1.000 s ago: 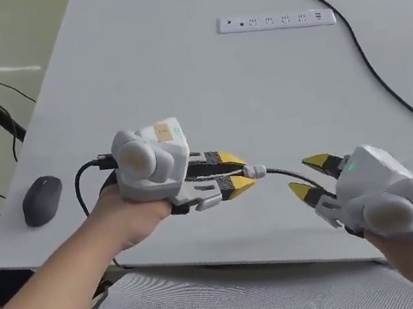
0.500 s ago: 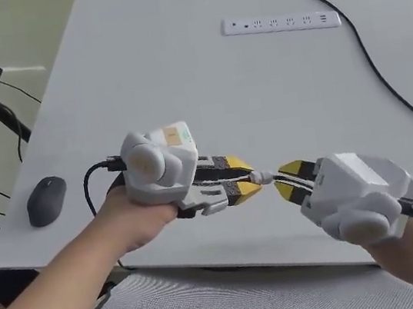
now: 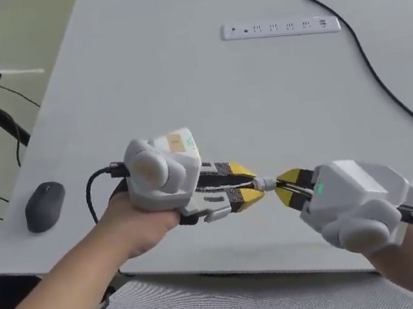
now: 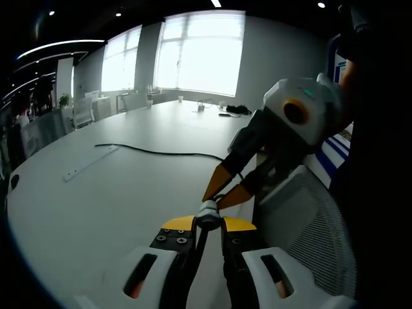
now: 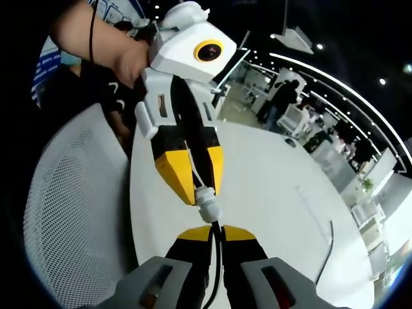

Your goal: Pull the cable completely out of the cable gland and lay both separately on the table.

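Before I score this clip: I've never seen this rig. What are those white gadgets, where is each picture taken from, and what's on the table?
No robot here: a person holds a two-jawed hand-held gripper in each hand. The head view comes from a headset camera looking down at the table; each round view comes from a camera riding on one of them, looking along its jaws. The left hand-held gripper pinches the white gland at its tips; the right hand-held gripper is shut on the black cable right behind it. The cable is not yet out of the gland. On the table lie a power strip, a black cord and a mouse.
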